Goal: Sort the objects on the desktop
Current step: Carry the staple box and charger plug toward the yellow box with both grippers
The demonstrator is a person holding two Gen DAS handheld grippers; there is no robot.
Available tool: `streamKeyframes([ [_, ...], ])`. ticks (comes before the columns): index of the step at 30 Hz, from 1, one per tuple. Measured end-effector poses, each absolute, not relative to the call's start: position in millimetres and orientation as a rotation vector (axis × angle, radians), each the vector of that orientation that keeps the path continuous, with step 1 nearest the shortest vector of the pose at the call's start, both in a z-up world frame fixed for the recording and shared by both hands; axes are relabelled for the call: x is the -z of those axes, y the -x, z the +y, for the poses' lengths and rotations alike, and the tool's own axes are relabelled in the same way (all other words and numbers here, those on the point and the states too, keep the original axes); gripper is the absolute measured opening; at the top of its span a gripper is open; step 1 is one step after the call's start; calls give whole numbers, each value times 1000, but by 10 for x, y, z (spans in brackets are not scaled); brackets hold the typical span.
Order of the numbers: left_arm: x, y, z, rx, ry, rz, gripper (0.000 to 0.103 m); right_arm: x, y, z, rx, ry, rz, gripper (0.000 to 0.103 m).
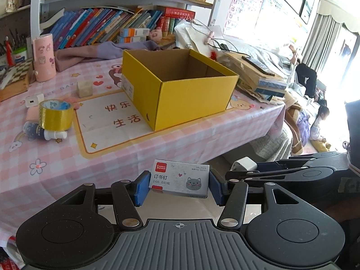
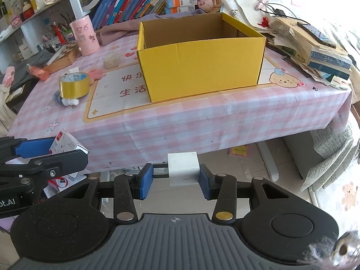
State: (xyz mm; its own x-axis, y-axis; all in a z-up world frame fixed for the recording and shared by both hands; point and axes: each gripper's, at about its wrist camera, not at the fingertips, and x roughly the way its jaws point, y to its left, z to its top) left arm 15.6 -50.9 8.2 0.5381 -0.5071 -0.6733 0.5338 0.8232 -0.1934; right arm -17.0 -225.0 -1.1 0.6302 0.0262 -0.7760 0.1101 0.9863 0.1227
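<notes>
My left gripper [image 1: 179,185] is shut on a white staples box [image 1: 178,178] with a grey cat print, held in front of the table edge. It also shows in the right wrist view [image 2: 67,145]. My right gripper [image 2: 176,180] is shut on a white charger block [image 2: 183,168], below the table's front edge; the block also shows in the left wrist view [image 1: 244,164]. An open yellow cardboard box [image 2: 200,67] stands on the pink checked tablecloth [image 2: 180,121], and what little of its inside shows is bare. A roll of yellow tape [image 2: 74,85] lies at the left.
By the tape lie a small bottle [image 1: 45,132], a white adapter [image 1: 33,100] and a beige cube [image 1: 84,87]. A pink cylinder [image 1: 43,57] stands at the back left. Stacked books and papers [image 2: 315,51] crowd the right; a bookshelf [image 1: 108,24] stands behind.
</notes>
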Motion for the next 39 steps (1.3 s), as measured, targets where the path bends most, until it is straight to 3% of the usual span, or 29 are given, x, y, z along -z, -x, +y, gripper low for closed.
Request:
streamKeyframes([
  [29,-61,-322,-890,690,-93,795,54,76,111,-2599,105,-223,915,40],
  [39,-231,-590,-1037,676,-60,732,54,-43,-137,-2747,81,-195,837,40],
])
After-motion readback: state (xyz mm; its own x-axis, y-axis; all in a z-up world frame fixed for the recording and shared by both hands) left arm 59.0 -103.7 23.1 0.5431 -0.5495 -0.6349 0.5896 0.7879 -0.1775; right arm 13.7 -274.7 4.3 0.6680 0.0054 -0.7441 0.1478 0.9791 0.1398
